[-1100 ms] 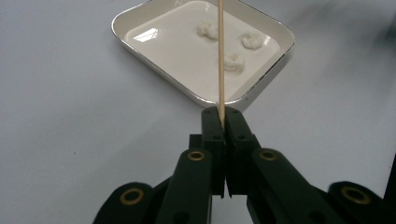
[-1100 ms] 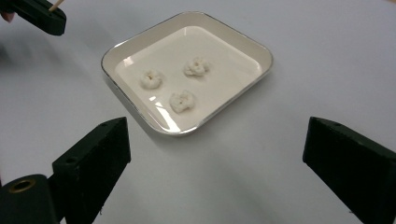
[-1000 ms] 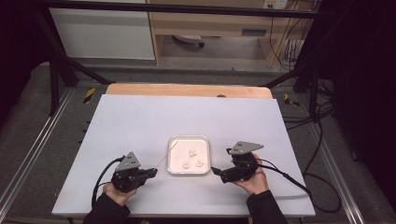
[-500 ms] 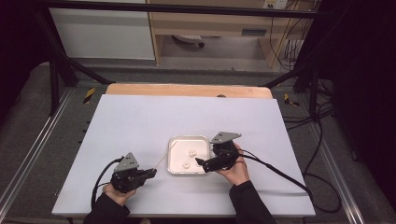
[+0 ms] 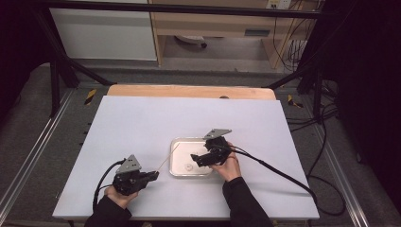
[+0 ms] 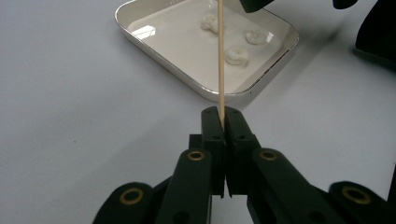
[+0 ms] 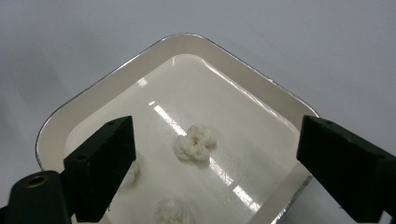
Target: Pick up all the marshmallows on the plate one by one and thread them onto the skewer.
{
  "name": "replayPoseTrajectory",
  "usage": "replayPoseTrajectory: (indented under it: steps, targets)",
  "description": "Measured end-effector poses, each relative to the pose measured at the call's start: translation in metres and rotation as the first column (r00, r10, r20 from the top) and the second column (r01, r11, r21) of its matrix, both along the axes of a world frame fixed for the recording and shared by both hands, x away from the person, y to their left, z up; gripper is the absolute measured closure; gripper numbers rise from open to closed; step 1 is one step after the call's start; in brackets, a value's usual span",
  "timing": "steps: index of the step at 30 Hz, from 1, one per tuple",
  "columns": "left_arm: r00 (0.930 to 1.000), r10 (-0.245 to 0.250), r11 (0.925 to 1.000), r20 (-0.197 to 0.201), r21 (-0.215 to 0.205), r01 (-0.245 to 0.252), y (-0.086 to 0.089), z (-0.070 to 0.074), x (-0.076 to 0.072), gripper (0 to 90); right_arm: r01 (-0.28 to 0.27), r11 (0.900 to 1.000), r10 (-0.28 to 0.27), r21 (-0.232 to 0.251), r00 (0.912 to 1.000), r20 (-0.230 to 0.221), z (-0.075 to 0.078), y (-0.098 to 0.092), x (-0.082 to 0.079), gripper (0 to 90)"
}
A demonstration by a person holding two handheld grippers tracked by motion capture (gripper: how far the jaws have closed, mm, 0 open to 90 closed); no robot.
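A shallow white tray (image 5: 189,146) sits near the front middle of the table and holds three small white puffy pieces (image 6: 236,53). My left gripper (image 5: 155,175) rests on the table left of the tray, shut on a thin wooden stick (image 6: 221,70) that slants out over the tray. My right gripper (image 5: 194,158) hovers over the tray's right half, pointing left. Its jaws (image 7: 217,140) stand wide and have just been closing a little. One white piece (image 7: 196,141) lies below the gap between them, untouched. Another piece (image 7: 130,173) is half hidden behind the left jaw.
The tray (image 7: 116,60) stands on a pale tabletop (image 5: 142,123) with a wooden strip (image 5: 189,91) along the far edge. A black cable (image 5: 274,168) trails right from the right gripper. Metal frame rails (image 5: 28,156) run along both sides of the table.
My right gripper has moved left from beside the tray's right edge to over the tray. The left gripper and its stick have stayed put.
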State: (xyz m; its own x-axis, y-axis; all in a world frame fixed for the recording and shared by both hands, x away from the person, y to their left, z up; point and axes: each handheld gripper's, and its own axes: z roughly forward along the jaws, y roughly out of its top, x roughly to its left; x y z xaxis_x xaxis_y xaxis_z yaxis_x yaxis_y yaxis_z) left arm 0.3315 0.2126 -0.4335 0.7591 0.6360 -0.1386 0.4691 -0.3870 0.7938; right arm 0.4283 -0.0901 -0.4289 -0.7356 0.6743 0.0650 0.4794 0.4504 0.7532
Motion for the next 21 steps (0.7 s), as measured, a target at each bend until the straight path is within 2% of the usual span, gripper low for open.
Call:
replayPoseTrajectory:
  steps: [8, 14, 21]
  targets:
    - [1.0, -0.003, 1.0, 0.002, 0.001, 0.003, 0.0, 0.0, 0.0, 88.2, -0.036, 0.999, 0.035, -0.023, 0.9993, -0.012, -0.01, 0.006, 0.007, 34.5]
    - [1.0, -0.009, 0.9999, -0.002, 0.006, 0.009, -0.002, -0.001, 0.0, 88.2, -0.076, 0.997, 0.075, -0.021, 0.997, -0.019, -0.015, 0.009, 0.007, 44.5]
    - [0.9999, -0.012, 0.9999, -0.006, 0.001, 0.012, -0.004, -0.002, 0.0, 88.2, -0.098, 0.994, 0.097, -0.048, 0.9951, -0.019, -0.02, 0.009, 0.009, 53.4]
